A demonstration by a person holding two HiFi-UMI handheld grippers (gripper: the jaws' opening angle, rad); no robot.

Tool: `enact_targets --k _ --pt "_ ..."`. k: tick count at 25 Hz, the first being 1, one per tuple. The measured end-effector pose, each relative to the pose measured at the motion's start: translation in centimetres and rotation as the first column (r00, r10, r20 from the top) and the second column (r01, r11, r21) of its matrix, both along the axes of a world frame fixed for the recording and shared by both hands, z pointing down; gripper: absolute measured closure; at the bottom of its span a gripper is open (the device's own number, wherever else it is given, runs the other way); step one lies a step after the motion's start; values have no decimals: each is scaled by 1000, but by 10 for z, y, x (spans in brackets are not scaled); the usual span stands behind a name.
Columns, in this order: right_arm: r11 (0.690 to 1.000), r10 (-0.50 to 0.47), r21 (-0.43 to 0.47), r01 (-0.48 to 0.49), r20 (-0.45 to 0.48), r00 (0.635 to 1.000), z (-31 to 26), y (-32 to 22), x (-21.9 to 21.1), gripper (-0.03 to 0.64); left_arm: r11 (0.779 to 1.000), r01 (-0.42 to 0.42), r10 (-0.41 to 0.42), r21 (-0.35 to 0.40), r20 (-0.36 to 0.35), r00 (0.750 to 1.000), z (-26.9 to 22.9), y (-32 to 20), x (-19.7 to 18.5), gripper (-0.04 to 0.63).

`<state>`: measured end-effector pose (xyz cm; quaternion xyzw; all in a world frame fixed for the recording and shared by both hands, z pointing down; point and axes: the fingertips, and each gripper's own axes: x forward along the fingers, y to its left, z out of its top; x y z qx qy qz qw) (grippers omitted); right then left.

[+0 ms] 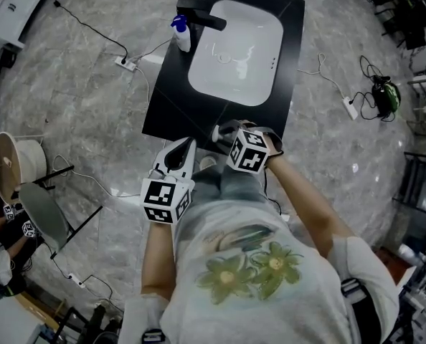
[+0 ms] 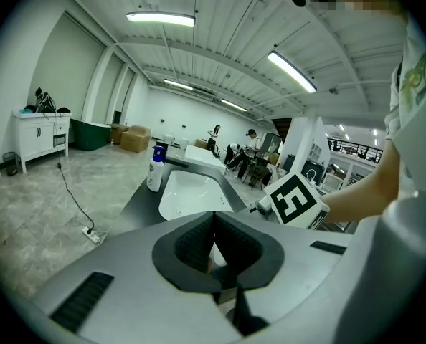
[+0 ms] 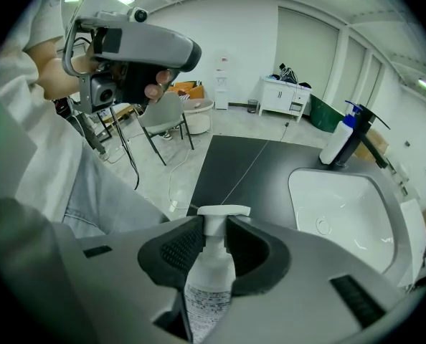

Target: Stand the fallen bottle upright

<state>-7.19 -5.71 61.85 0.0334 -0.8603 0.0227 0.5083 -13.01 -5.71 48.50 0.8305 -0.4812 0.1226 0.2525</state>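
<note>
In the head view, the person is standing at the near edge of a black counter (image 1: 166, 102) with a white sink (image 1: 234, 49). The left gripper (image 1: 188, 146) and right gripper (image 1: 221, 133) are hovering side by side over that edge. What the right one is carrying is hard to make out here, probably because its marker cube is hiding it.

In the left gripper view, the jaws are pressing together at their tips with nothing between them.

In the right gripper view, the jaws are pinching a clear pump bottle (image 3: 209, 278) by its neck, just under the white pump head (image 3: 224, 211). The body is lying back towards the camera and the pump end is pointing out over the counter. It is looking like light, stiff plastic with smooth sides that are probably a little slippery. So the neck is looking like the safest hold — the pump head is acting as a stop above the pads. The base is needing to turn downwards and meet the counter flat before any release.
</note>
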Motion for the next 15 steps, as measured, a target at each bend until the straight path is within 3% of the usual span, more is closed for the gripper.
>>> enact_targets --k 15 --pt "998 45 47 -48 70 997 -24 2 15 494 999 -31 30 24 12 999 -7 1 17 577"
